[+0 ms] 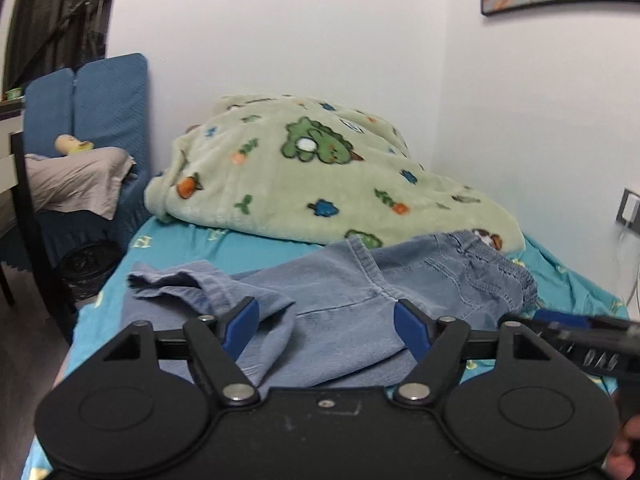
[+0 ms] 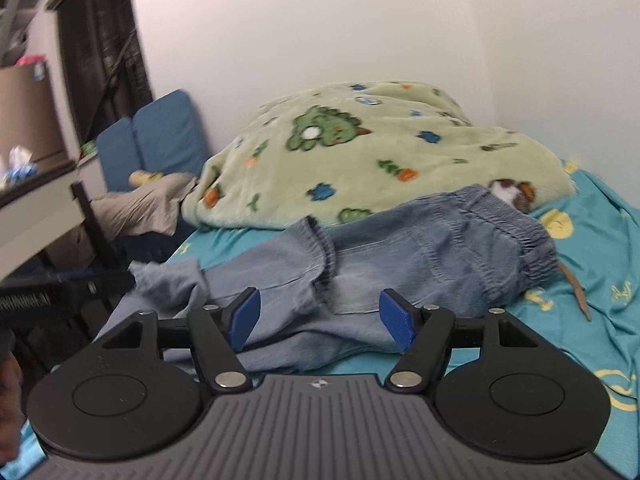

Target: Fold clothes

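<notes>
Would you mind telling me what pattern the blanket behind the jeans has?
Pale green blanket with green cartoon animals, carrots and blue flowers; clearest in the left wrist view.

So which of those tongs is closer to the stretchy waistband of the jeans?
Right, probably. The right tongs sit open over the seat of the jeans, short of the waistband. The left tongs sit open further toward the legs.

Pale yellow letter-like marks dot the teal bedsheet [image 1: 168, 240]; one near the bed's left edge resembles an "H", while the others are too distorted to read. Embossed characters on the right gripper [image 1: 592, 354], visible in the left wrist view, remain illegible.
</notes>
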